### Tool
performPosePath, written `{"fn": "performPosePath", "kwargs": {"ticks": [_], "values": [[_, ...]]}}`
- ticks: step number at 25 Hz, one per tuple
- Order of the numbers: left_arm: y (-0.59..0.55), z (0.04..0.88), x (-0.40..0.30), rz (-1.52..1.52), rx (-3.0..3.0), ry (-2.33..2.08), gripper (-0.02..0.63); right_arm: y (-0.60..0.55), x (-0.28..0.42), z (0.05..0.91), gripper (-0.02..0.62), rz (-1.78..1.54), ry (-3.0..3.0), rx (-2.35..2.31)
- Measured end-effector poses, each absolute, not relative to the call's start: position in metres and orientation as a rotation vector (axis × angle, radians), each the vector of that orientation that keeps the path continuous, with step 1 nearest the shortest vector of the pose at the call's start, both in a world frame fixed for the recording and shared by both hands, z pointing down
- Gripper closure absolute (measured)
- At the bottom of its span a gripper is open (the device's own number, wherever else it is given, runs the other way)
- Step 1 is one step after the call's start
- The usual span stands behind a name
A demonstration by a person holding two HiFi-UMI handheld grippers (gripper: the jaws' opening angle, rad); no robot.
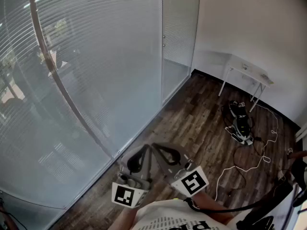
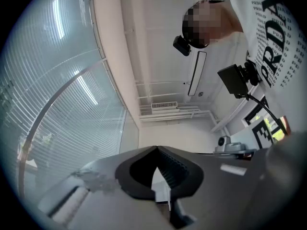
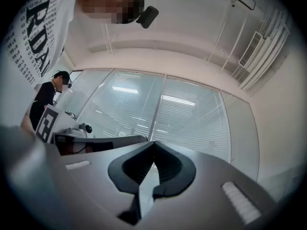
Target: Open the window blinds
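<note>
White table (image 1: 247, 72) by the wall (image 1: 249, 23); cables (image 1: 240, 122) (black, white) strewn on wood floor (image 1: 192, 123).

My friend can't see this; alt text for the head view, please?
Left gripper and right gripper, both shut and empty, face lowered window blinds. A white table and cables sit on the wooden floor.

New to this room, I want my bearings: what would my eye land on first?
Lowered window blinds fill the left side. Low in the middle, the left gripper and right gripper sit side by side, both shut and empty. At the right, a white table stands by the wall, with tangled cables on the wooden floor.
</note>
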State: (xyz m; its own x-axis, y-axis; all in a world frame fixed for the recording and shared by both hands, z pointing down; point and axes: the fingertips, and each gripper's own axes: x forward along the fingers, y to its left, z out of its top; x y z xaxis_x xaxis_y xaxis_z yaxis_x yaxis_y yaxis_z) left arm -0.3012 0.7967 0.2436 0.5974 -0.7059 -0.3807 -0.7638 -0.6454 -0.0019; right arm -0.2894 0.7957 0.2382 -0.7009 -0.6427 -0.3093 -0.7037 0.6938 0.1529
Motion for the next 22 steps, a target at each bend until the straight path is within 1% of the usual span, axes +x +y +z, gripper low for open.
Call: {"fn": "performPosePath", "kwargs": {"ticks": [22], "values": [[0.8004,0.2463,-0.3041,0.487,-2.645,1.236,0.615,0.8018,-0.2933,0.2377,0.588,0.410,2.678,-1.067]]}}
